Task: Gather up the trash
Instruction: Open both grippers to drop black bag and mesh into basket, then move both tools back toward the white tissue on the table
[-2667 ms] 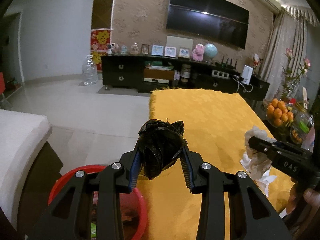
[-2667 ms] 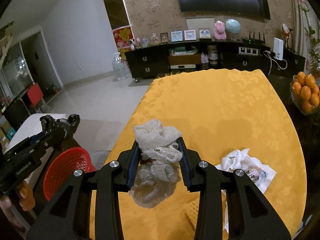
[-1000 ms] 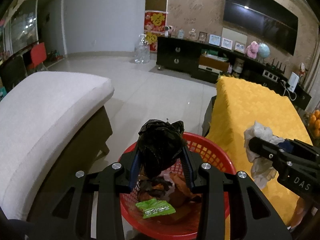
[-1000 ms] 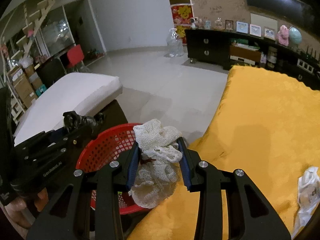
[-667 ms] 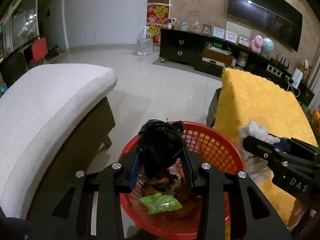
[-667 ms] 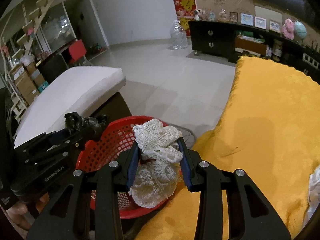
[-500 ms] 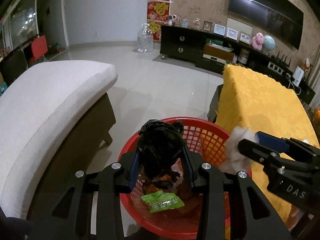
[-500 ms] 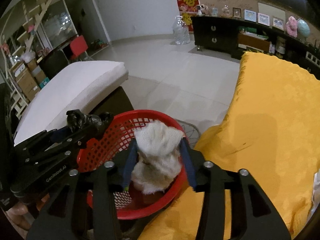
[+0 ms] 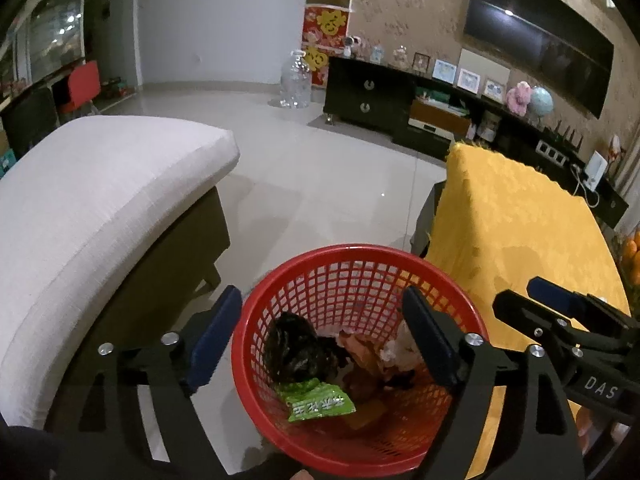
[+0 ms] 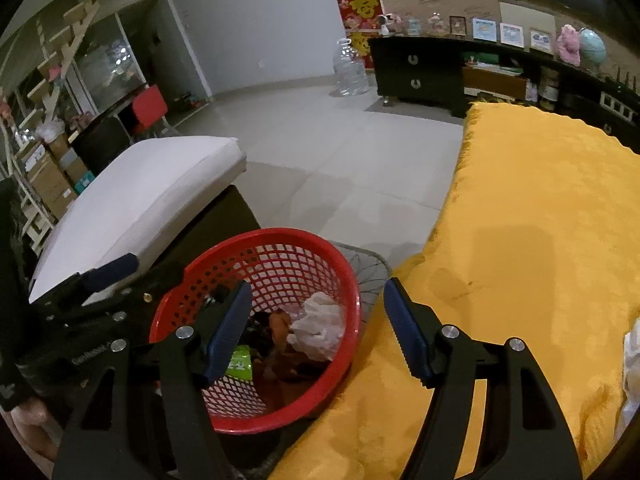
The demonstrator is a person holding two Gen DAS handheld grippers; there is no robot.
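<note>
Grippers: I am holding both over the red basket [image 9: 352, 264], each one tilted down toward its mouth.
Left gripper [image 9: 322, 338]: its jaws have just been opening and are now standing wide apart with nothing between the blue pads; I am seeing the basket's inside through the gap.
Right gripper [image 10: 318, 330]: its jaws have just been opening too and are standing apart, gripping nothing; one finger is hanging over the basket, the other over the yellow cloth [image 10: 540, 216].
Black bag [image 9: 294, 350]: it is lying crumpled inside the basket, on the left of the heap.
White netting [image 10: 318, 326]: it is lying inside the basket, on top of the heap near the right wall.
Green wrapper [image 9: 318, 400]: it is lying in the basket just in front of the black bag.
Basket: it is standing on the floor between the white cushioned seat [image 9: 100, 196] and the table draped in the yellow cloth, just beside the cloth's edge.
White tissue [image 10: 632, 364]: it is lying on the yellow cloth at the far right edge of my right view, well apart from the basket.
</note>
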